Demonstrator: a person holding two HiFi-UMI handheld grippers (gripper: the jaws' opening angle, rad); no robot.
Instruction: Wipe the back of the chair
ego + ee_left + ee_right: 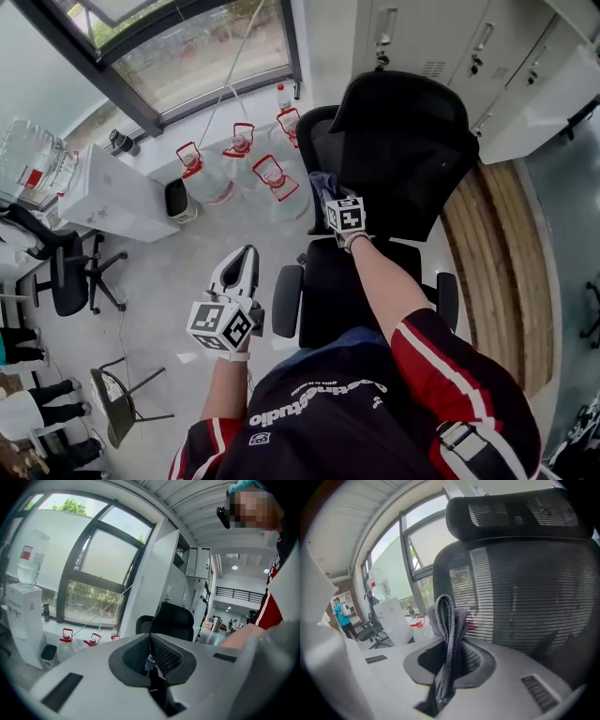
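While the black mesh chair (pixel 403 155) faces the person, a cloth is held up close to its backrest.
The right gripper (pixel 451 660) pinches a folded grey cloth (pixel 449 620) before the mesh, below the headrest; the left gripper (pixel 242 267), jaws pressed together on nothing, hangs beside the seat.

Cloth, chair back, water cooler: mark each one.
cloth (pixel 448 634), right gripper view, its upright fold.
chair back (pixel 525 597), right gripper view, middle of the mesh.
water cooler (pixel 21 620), left gripper view, white body.
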